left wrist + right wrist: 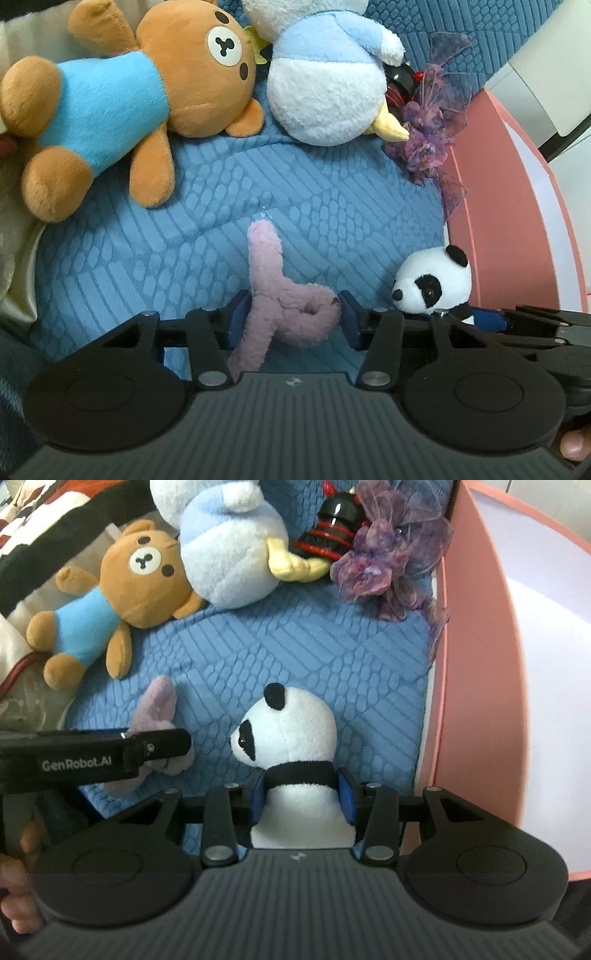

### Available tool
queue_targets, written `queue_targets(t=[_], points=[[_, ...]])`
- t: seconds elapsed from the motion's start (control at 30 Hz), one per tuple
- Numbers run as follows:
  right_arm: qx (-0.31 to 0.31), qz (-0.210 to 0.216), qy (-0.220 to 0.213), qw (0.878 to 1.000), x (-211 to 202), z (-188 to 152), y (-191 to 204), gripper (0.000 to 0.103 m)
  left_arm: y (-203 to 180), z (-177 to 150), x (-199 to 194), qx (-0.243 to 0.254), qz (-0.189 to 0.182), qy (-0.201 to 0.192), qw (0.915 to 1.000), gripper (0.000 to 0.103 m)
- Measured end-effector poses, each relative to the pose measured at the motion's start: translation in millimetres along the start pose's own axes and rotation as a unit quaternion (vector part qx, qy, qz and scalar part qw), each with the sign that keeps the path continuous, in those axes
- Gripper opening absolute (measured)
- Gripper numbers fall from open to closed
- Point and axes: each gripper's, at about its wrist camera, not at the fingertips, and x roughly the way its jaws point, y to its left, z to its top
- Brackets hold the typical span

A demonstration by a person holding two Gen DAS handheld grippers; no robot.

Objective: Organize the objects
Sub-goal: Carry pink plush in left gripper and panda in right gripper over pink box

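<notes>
Blue textured blanket (221, 206) beside a pink box (480, 664). Panda plush (295, 738), near the blanket's box-side edge, stands between the right gripper (303, 794) jaws, both pads pressing its body. Pink plush piece (280, 302), mid-blanket, lies across the left gripper (291, 317), jaws closed against it.
</notes>
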Motion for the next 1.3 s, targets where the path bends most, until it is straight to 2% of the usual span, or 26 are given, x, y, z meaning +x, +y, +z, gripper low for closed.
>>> queue_targets(t=[0.17, 0.7, 1.0, 1.13, 1.3], points=[[0.013, 0.002, -0.006, 1.000, -16.2, -1.5, -0.5, 0.043, -2.0, -2.4, -13.9, -0.021, -0.018, 0.007, 0.9996, 0.055], [0.039, 0.017, -0.077, 0.996, -110.4, 13.4, -4.2, 0.043, -46.7, 11.7, -100.5, -0.001, -0.030, -0.055, 0.9980, 0.055], [0.030, 0.018, -0.132, 0.991, -178.1, 18.9, -17.4, 0.043, -89.7, 27.6, -151.6, 0.032, -0.041, -0.076, 0.9957, 0.055], [0.048, 0.037, -0.143, 0.988, -192.1, 18.8, -27.2, 0.043, -110.7, 32.8, -168.3, 0.042, -0.053, -0.086, 0.9940, 0.055], [0.042, 0.028, -0.155, 0.987, -206.7, 16.2, -34.5, 0.043, -139.8, 37.5, -180.1, 0.060, -0.061, -0.095, 0.9918, 0.055]])
